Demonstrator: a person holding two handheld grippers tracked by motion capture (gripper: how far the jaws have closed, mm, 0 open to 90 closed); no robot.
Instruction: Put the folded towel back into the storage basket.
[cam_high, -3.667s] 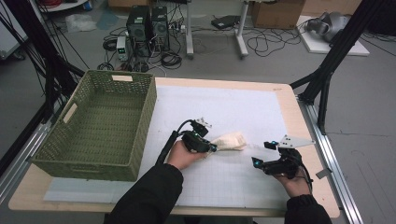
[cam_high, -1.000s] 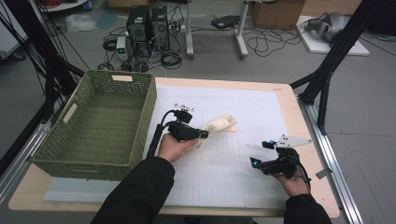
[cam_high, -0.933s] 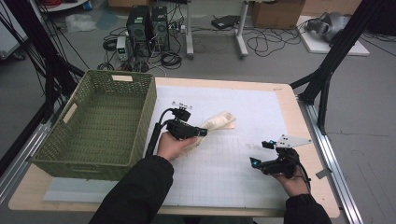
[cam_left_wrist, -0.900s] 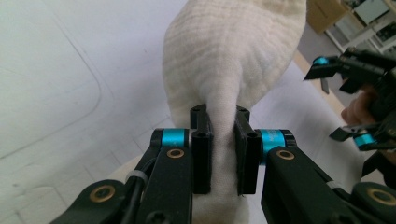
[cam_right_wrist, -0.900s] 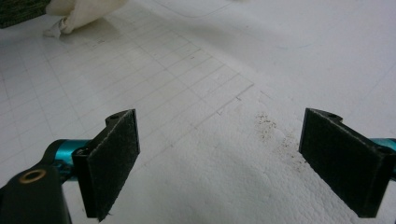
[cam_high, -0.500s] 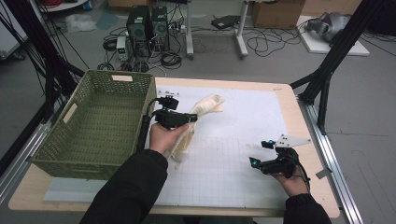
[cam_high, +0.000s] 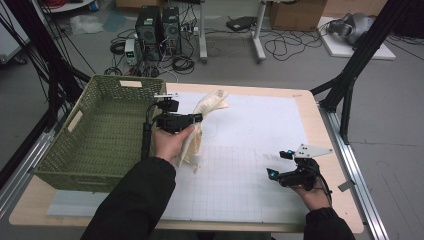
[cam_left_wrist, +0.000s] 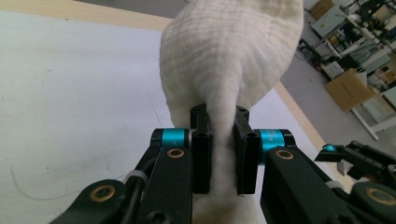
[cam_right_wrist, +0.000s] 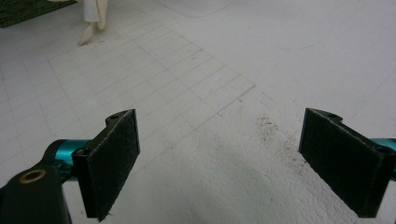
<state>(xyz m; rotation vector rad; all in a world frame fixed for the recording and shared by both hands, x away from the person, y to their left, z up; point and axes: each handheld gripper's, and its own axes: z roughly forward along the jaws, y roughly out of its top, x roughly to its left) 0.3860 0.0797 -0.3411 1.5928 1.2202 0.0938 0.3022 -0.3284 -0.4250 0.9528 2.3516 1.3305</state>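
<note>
Cloth (cam_high: 199, 127), cream-coloured and crinkled, is pinched in the left gripper (cam_high: 196, 118) and hangs lifted above the white gridded mat (cam_high: 250, 150), just beside the near right edge of the green woven basket (cam_high: 100, 135). One end of the cloth rises up and away toward the far edge of the table (cam_high: 310, 115); the other end droops below the hand, its tip close to the mat. In the left gripper view the two black pads are pressed onto a bunched fold of the cloth (cam_left_wrist: 233, 60), which balloons out beyond the left gripper (cam_left_wrist: 223, 149).

The right gripper (cam_high: 274, 174) rests low over the mat near the table's right front corner, well apart from the cloth. In the right gripper view its jaws stand spread wide over bare mat (cam_right_wrist: 224, 158), with nothing between them, the right gripper (cam_right_wrist: 219, 158) pointing across the grid.
</note>
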